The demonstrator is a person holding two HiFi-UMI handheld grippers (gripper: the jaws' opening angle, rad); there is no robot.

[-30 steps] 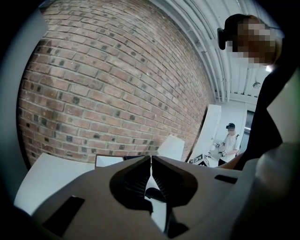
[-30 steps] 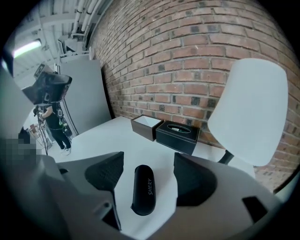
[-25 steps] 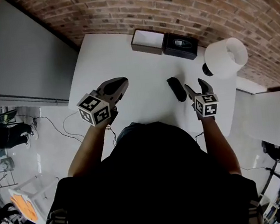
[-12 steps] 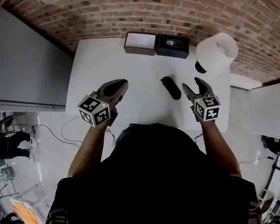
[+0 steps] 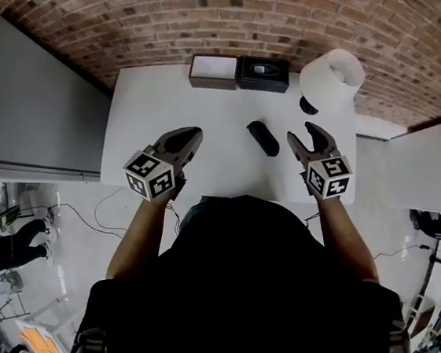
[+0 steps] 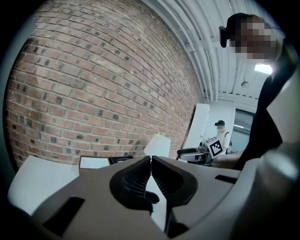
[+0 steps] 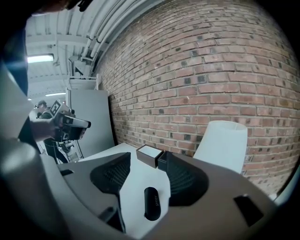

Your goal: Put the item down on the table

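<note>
Now the item (image 5: 263, 138), a small black oblong case with rounded ends, lies flat on the white table (image 5: 182, 113), towards its right half and touching nothing else, so the putting-down looks done. Just beside it, on the near side, hangs the right gripper (image 5: 302, 132); its jaws are closing on empty air, and the right gripper view shows the case resting on the table beyond the pads, not pressed by them. The main risk, as a judgement, is that this gripper drifts forward or dips while so near: a pad tip could clip the rounded case and send it sliding or rolling across the smooth top. Further back along the brick-wall side stand an open box with a white lining (image 5: 214, 71) and a black box (image 5: 264, 73) touching it, and to the right a white lampshade (image 5: 332, 80); a knocked case could fetch up against these, or a wide sweep of the arm could tip the shade. The left gripper (image 5: 190, 135) is clenched with nothing in it, hovering over the table's left half, well apart from the case and little threat to it
</note>
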